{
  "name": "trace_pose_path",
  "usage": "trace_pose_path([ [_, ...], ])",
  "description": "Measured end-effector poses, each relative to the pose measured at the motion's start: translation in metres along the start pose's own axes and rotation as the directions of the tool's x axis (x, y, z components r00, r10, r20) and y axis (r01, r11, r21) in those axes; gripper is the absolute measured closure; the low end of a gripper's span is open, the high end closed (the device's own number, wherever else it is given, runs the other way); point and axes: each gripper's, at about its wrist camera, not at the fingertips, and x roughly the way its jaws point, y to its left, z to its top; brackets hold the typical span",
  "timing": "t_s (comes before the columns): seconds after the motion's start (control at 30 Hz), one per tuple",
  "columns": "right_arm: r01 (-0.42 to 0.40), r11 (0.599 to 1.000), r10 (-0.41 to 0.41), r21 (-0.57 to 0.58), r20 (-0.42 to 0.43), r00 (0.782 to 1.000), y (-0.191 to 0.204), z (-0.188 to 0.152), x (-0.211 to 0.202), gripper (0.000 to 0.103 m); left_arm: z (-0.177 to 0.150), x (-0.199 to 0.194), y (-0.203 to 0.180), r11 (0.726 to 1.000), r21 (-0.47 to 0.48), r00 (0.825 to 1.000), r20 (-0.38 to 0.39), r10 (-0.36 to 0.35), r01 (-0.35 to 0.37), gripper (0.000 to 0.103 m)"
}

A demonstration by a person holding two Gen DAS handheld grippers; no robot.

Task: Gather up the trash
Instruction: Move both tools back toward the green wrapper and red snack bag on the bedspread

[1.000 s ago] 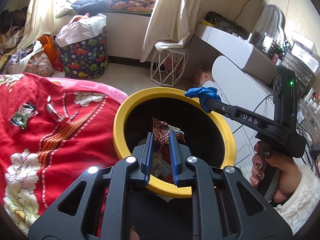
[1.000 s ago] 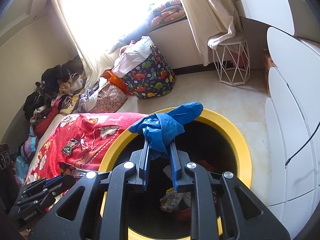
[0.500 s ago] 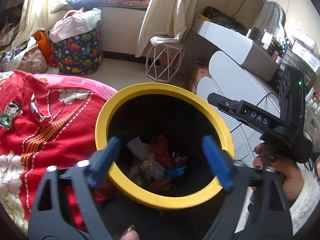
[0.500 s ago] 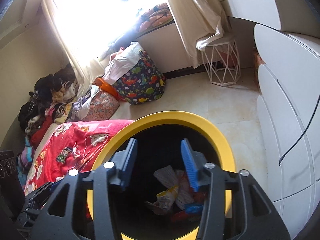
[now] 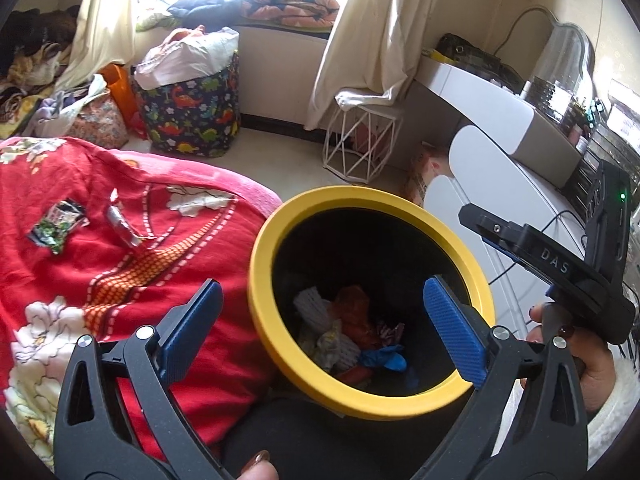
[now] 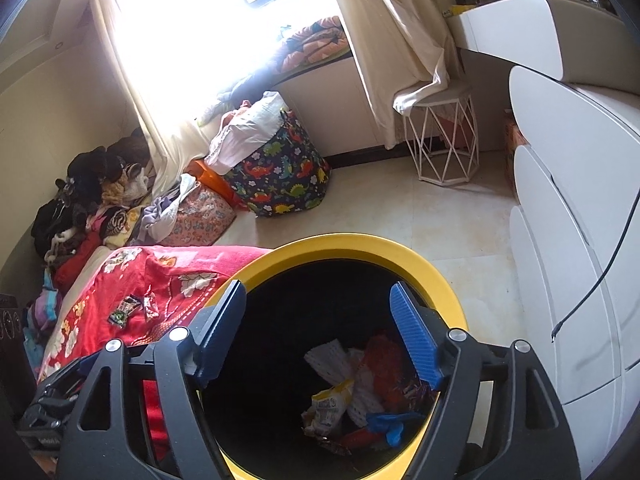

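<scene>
- The red floral blanket on the bed lies left of both tongs, just beside the bin, as it did a second ago.
- The yellow-rimmed bin sits straight under the right tongs and ahead-right of the left tongs; the left tongs' view has slid so that the bin now lies more to the right.
- The left tongs stand spread wide with nothing between the blue pads; a second ago they were clamped on a snack wrapper, and their jaws have just been opening.
- The right tongs hang over the bin mouth, released and empty; their jaws have just been opening, and the blue glove they pinched a second ago is gone from them.
- The trash pile lies at the bin's bottom, below both tongs.
- The blue glove now lies on that pile, toward its near edge.
- A green wrapper and a silver wrapper lie on the blanket, well left of the left tongs, unmoved.
</scene>
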Motion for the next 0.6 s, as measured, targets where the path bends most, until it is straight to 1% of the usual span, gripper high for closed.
trace_pose_path([
  [0.27,-0.031,0.998,0.032,-0.054,0.013,0.999,0.020,-0.001,-0.002,0.029,0.006,-0.010,0.021,0.998,-0.051,0.998,0.039,0.044,-0.042,0.010],
  [0.37,-0.051,0.996,0.052,-0.076,0.021,0.998,0.033,-0.001,-0.002,0.023,0.008,-0.014,0.032,0.996,-0.070,0.997,0.052,0.063,-0.059,0.010],
  [0.4,-0.058,0.995,0.061,-0.085,0.025,0.998,0.037,-0.001,-0.002,0.023,0.008,-0.015,0.035,0.995,-0.073,0.996,0.056,0.068,-0.064,0.010],
  [0.6,-0.095,0.985,0.097,-0.145,0.007,0.995,0.066,-0.003,0.005,0.023,0.013,-0.027,0.063,0.985,-0.122,0.985,0.104,0.137,-0.124,0.010],
])
